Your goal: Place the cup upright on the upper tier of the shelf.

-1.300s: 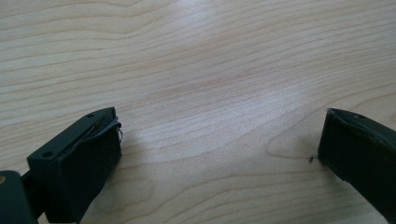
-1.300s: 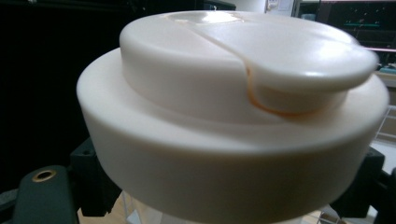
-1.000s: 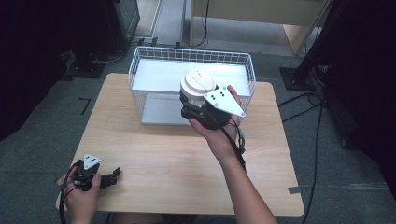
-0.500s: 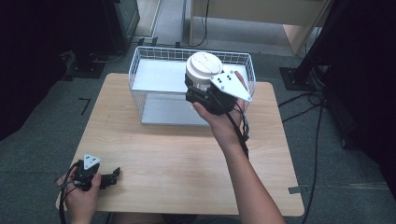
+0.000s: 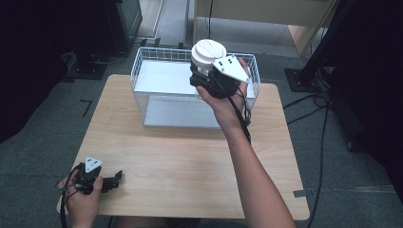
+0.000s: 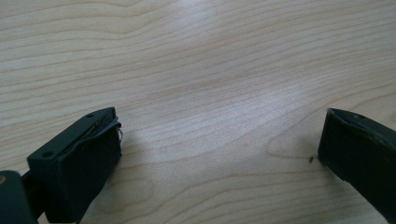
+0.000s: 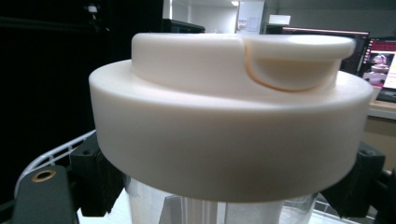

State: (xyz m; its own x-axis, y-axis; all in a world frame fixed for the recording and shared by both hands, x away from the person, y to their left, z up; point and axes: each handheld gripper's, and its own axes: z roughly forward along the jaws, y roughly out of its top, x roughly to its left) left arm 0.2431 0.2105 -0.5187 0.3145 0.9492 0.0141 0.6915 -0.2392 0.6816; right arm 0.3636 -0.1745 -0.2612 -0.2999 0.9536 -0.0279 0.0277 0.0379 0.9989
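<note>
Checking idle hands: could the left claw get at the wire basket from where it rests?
Probably yes: the left claw rests open at the table's near corner, with bare tabletop between it and the basket.

Wire basket at table's far edge; jar above it.

wooden table on grey carpet | black cables right | monitor behind

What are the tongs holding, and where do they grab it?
The right tongs grip a clear container with a white lid, just under the lid. The left tongs are open, holding nothing.
</note>
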